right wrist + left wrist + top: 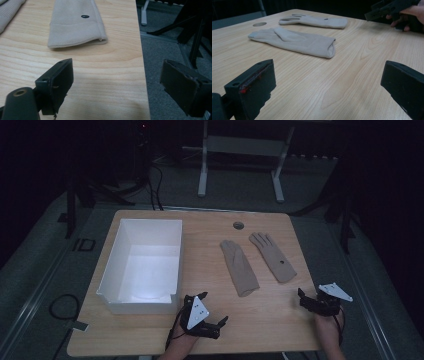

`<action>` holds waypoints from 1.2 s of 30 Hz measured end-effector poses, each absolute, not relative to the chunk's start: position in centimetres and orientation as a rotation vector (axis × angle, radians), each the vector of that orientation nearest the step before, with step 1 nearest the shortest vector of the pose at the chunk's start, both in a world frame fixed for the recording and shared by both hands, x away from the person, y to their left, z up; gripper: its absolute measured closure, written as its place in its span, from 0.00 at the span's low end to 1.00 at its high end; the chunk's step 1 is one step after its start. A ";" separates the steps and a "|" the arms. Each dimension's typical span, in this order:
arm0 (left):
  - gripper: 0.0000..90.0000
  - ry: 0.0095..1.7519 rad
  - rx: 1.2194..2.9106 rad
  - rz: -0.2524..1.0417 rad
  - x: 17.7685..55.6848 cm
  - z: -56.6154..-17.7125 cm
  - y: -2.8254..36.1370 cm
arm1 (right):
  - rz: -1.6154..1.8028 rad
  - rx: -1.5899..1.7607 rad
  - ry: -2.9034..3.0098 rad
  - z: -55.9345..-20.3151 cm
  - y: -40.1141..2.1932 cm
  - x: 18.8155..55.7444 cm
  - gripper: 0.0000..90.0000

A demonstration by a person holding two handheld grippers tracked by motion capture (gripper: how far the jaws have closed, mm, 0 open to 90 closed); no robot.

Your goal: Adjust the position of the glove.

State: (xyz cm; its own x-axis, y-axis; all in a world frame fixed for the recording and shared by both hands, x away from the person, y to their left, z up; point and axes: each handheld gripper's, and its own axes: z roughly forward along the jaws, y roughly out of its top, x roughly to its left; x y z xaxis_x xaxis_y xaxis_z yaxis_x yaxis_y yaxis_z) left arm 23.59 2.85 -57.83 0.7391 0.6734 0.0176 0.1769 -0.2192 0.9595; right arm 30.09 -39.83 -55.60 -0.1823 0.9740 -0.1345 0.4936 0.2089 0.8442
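Two beige gloves lie flat on the wooden table (205, 250). The left glove (240, 267) (297, 42) lies with its cuff toward me. The right glove (272, 256) (314, 21) (75, 25) carries a small dark label. Near the front edge, right of the box, my left gripper (214, 309) (327, 72) is open and empty, pointing at the gloves. At the table's front right corner my right gripper (310, 295) (117, 67) (387, 10) is open and empty too, a short way before the right glove's cuff.
A white open box (145, 307) stands on the left half of the table. A round cable hole (238, 225) sits at the back edge. The table's right edge (142, 62) runs close beside my right gripper. A metal stand (240, 150) and cables (62, 305) are on the floor.
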 end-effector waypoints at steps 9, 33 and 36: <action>0.00 0.672 1.760 0.518 23.6 -57.8 2.9 | 0.853 1.397 1.806 -55.5 -39.8 30.3 0.12; 0.00 0.662 1.758 0.499 23.6 -57.8 3.0 | 0.960 1.403 1.979 -51.0 -37.6 31.8 0.13; 0.00 0.662 1.758 0.497 23.6 -57.8 3.0 | 0.961 1.398 1.979 -50.5 -36.8 32.1 0.12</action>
State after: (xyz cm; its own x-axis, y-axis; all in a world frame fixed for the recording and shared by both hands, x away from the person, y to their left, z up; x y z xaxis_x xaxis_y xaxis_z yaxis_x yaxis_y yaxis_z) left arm 23.64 3.02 -57.84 0.7525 0.6586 -0.0019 0.1820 -0.2051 0.9617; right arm 32.11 -36.83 -50.52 -0.3251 0.9455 -0.0196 0.5694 0.2122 0.7942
